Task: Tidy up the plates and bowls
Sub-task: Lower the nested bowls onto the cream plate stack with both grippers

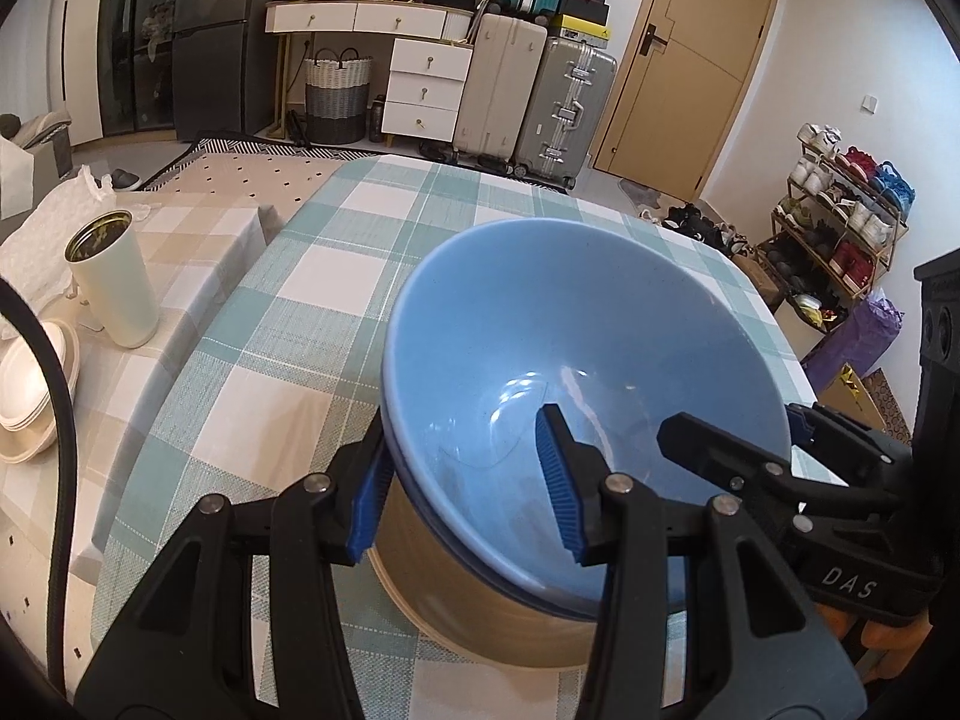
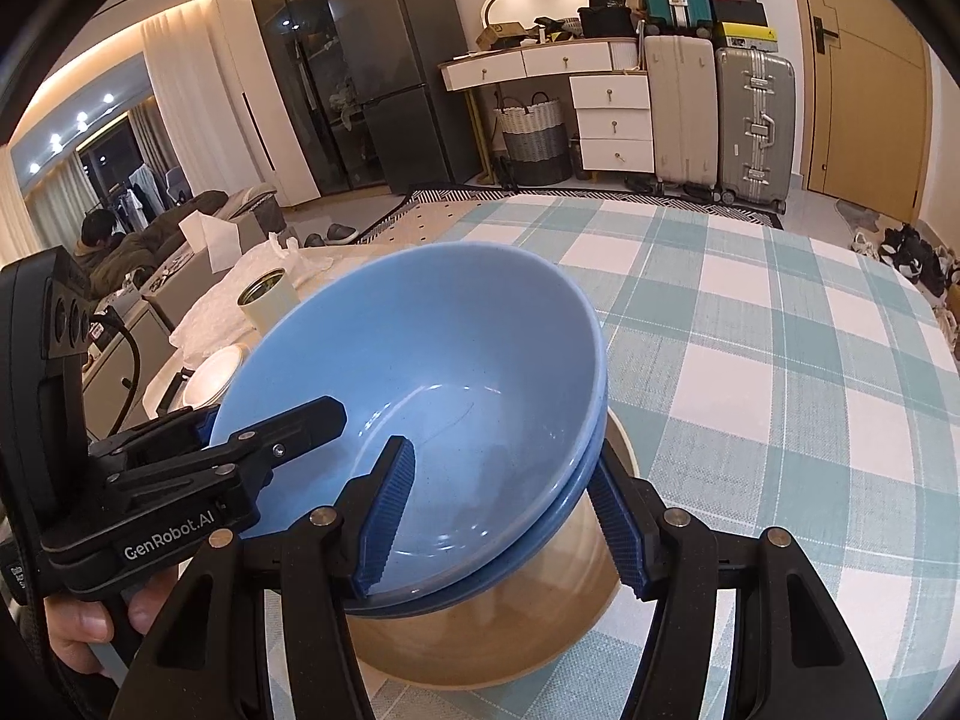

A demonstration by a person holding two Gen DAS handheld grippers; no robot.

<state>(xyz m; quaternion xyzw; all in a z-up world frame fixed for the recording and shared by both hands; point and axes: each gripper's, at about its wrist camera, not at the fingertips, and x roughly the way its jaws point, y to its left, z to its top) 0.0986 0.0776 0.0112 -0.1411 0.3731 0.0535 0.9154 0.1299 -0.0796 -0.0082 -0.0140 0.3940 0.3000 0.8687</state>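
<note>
Left gripper point(image 1: 465, 495): tilted downward, clamped across the near rim of the blue bowls point(image 1: 576, 348).
Right gripper point(image 2: 510, 516): same downward tilt, gripping the opposite rim.
Blue bowls: two nested, seated in a tan bowl point(image 1: 480, 594) on the checked tablecloth point(image 1: 288, 324).
Nearby: cream tumbler point(image 1: 114, 288), white plates point(image 1: 30, 390) at left, well apart.
Hidden: tan bowl's interior covered.

Bowls point(image 1: 540, 330) stacked, seemingly inside pot point(image 1: 480, 612)

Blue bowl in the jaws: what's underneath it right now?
Directly under the top blue bowl a second blue bowl's rim shows, nested. Below that sits a beige bowl on the checked tablecloth. Their insides are covered.
</note>
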